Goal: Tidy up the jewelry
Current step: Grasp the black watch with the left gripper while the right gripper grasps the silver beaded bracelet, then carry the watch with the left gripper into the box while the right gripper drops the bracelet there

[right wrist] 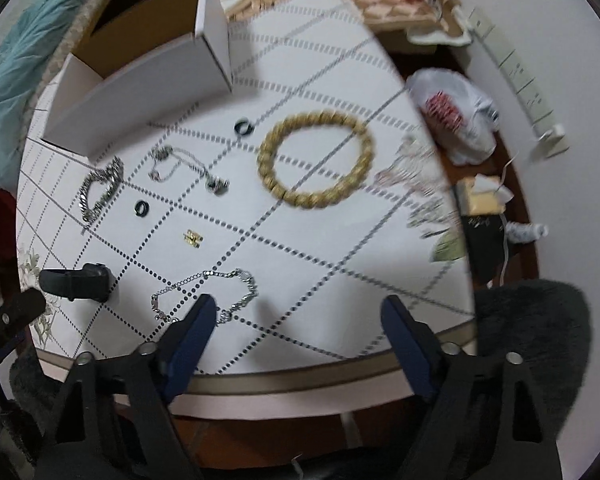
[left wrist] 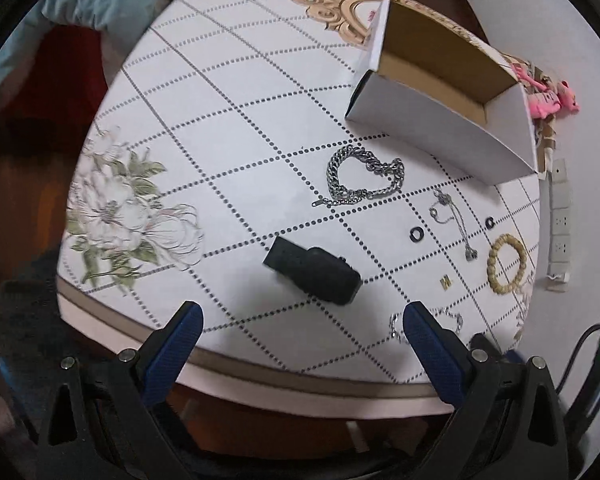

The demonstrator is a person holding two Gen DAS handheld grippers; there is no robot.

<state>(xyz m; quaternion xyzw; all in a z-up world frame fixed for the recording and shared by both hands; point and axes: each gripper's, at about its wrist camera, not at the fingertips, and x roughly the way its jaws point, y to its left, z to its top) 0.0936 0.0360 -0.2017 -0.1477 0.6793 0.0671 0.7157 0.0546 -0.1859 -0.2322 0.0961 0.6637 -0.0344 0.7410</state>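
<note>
Hovering over the table's (right wrist: 340, 240) near edge: right gripper (right wrist: 296, 320), jaws apart and empty, nearest the thin silver chain (right wrist: 204, 294) beside its left finger; left gripper (left wrist: 300, 320) likewise apart, empty.

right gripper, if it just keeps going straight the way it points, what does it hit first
Most likely bare tablecloth. The right gripper is open and holds nothing. The thin silver chain lies beside its left finger, and the bead bracelet is farther ahead. Depth is hard to judge here.
</note>
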